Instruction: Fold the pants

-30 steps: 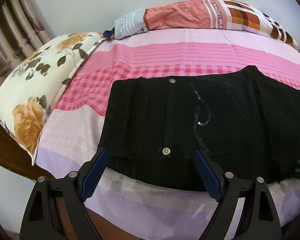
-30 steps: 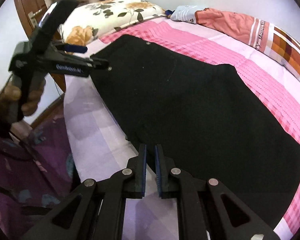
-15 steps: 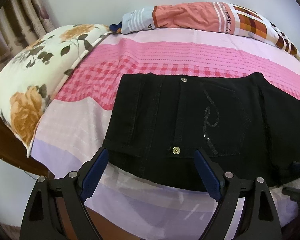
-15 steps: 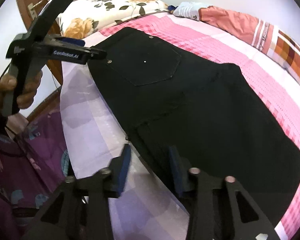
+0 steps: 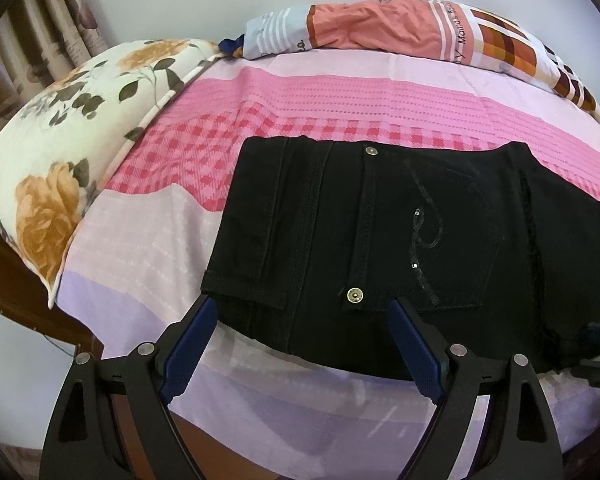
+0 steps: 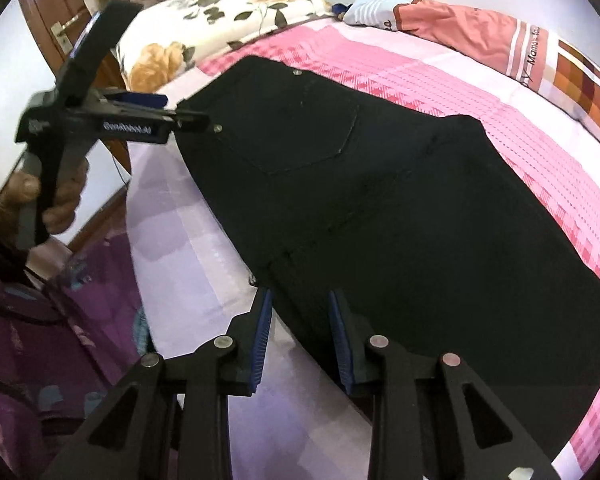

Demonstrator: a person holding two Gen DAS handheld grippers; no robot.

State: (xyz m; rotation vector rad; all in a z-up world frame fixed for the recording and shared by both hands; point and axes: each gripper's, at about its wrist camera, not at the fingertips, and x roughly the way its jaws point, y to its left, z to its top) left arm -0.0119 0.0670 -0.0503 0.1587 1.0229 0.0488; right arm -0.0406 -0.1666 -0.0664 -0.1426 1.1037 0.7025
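- The black pants (image 5: 400,240) lie flat on the pink-and-lilac bed sheet (image 5: 148,264), waistband end toward the left near the floral pillow (image 5: 72,152), legs running off to the right.
- The left gripper (image 5: 300,316) stands wide apart, empty, over the near edge of the waistband; a brass button (image 5: 355,294) sits just beyond, between its fingers.
- The right gripper (image 6: 300,308) is partly parted, having just been opening; the near edge of the pants lies between its fingers, unpressed.
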